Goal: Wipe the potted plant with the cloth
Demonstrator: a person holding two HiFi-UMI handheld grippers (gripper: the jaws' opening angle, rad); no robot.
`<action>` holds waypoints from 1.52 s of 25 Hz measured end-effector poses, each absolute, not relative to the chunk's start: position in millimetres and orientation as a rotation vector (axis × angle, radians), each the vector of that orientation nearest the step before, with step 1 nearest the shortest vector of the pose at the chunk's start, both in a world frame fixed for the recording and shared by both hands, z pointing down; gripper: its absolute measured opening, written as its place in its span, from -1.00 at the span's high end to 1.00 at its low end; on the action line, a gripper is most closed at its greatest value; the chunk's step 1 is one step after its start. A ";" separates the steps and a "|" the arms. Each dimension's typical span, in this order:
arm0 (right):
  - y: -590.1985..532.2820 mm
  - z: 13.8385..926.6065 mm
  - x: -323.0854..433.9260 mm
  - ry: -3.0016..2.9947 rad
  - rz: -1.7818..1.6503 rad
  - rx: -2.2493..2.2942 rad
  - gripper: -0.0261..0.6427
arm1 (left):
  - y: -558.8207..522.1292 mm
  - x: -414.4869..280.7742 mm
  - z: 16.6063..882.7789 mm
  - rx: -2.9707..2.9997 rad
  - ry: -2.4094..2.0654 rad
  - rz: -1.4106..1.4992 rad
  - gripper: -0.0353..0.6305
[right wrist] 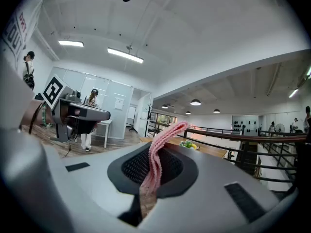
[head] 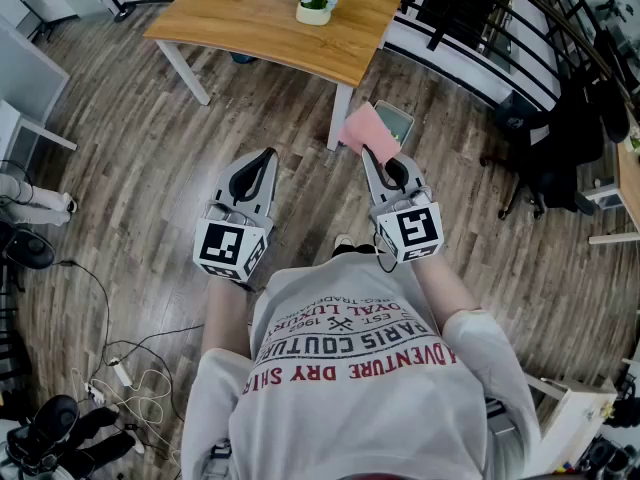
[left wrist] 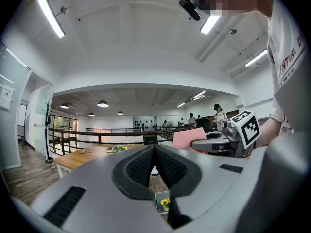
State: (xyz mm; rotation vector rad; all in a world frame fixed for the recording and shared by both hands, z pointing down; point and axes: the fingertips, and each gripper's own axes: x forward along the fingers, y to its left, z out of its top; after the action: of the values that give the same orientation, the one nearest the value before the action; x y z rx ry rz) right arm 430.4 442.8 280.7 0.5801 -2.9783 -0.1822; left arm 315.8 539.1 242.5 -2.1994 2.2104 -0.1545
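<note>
1. Left gripper [head: 266, 156]: jaws pressed together, nothing in them, held level.
2. Right gripper [head: 372, 154]: pinching the pink cloth [head: 364, 128], which sticks out past the tips.
3. Plant [head: 314, 1] sits on the table [head: 240, 18] near its right edge, well apart from both grippers.
4. Both grippers hang over the floor, just short of the table's near corner.

Ahead, potted plant [head: 314, 1] on the counter [head: 250, 23], well apart from both hand-held grippers, left hand-held gripper [head: 266, 156] beside right hand-held gripper [head: 372, 156], cloth [head: 362, 130] between the right one's jaws, railing [head: 470, 28] right of the counter, cables [head: 130, 368] on the floor at left.
</note>
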 end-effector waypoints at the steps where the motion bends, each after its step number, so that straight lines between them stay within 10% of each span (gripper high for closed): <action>1: 441.2 282.3 428.7 -2.976 -0.174 0.579 0.82 | 538.8 315.2 243.3 -2.201 2.211 -0.155 0.84; 24: 363.8 320.5 341.5 -2.958 -0.029 0.505 0.82 | 494.6 234.6 276.9 -2.112 2.380 -0.200 0.84; 38: 145.3 334.6 177.9 -2.924 -0.073 0.501 0.82 | 295.6 65.2 301.4 -2.116 2.442 -0.243 0.84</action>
State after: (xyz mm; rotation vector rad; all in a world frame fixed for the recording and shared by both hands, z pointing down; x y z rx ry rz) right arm 177.9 145.3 334.6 0.5010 -2.9242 -0.0733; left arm 65.2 295.6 301.4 -2.1156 2.4425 -0.2430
